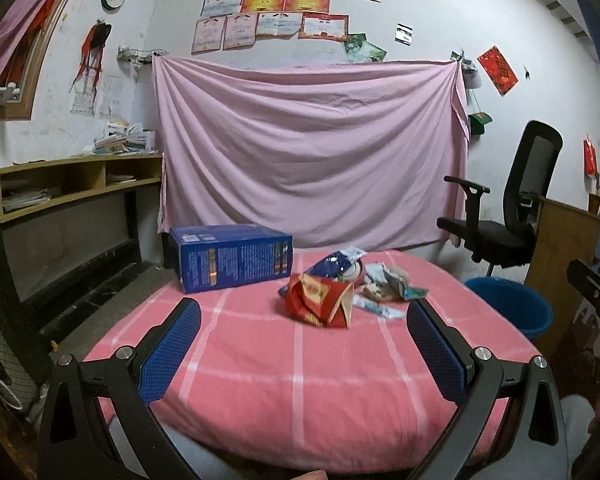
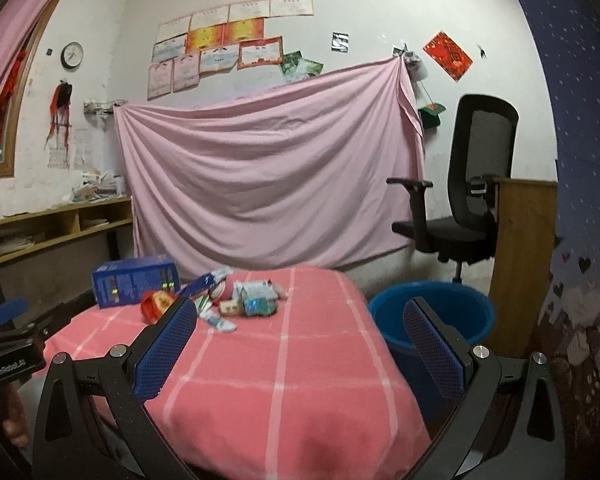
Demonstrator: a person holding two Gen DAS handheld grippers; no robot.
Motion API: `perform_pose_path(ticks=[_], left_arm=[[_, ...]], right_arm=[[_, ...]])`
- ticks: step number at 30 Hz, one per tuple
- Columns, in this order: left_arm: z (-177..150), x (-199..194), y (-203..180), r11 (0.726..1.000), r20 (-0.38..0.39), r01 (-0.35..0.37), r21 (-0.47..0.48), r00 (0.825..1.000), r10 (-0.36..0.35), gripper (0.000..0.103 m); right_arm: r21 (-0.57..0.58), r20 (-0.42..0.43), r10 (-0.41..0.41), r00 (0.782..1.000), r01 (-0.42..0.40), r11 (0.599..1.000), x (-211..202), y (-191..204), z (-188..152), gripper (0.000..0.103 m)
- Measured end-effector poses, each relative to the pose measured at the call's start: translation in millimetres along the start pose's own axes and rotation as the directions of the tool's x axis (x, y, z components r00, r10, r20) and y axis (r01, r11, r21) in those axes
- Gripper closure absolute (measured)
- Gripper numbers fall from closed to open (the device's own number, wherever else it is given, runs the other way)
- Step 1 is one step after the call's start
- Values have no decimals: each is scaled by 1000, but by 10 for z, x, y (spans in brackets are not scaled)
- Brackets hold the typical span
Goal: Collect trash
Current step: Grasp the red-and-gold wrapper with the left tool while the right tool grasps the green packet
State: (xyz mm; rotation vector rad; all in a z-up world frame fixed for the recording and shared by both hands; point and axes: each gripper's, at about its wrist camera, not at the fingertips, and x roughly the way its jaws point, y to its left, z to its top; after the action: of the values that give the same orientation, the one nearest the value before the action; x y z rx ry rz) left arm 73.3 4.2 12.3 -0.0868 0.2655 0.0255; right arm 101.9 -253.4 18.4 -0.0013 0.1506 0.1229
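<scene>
Nothing's been picked up yet, so the approach step looks to be in hand. Both the left gripper (image 1: 304,344) and right gripper (image 2: 300,344) are held with jaws wide and empty. The trash pile (image 1: 340,288) is seen ahead of the jaws on the pink-covered desk (image 1: 260,380), beside a blue carton (image 1: 228,256). Next, one wrapper probably gets closed on, then carried to the blue bucket (image 2: 432,316) off right.

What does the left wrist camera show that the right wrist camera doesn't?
Only the left wrist view shows the red packet unobstructed, between the open left gripper fingers, and the blue box whole. Only the right wrist view looks down into the blue bucket beside the table, plus a dotted blue curtain at right. Both share the trash pile on the pink checked cloth, the pink sheet, the black chair and the open right gripper.
</scene>
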Motion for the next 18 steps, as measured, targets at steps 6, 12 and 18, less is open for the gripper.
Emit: perform_pose_path(ticks=[6, 12, 18], left_arm=[[184, 319, 29, 999, 42, -16, 33, 999, 15, 2], [351, 682, 62, 998, 103, -26, 59, 994, 20, 2], [442, 1077, 112, 998, 123, -39, 54, 992, 32, 2]], right_arm=[[-25, 39, 23, 999, -22, 999, 353, 58, 144, 0], [-59, 78, 69, 995, -65, 996, 719, 115, 295, 0], [-81, 84, 118, 989, -111, 991, 1100, 142, 398, 0]])
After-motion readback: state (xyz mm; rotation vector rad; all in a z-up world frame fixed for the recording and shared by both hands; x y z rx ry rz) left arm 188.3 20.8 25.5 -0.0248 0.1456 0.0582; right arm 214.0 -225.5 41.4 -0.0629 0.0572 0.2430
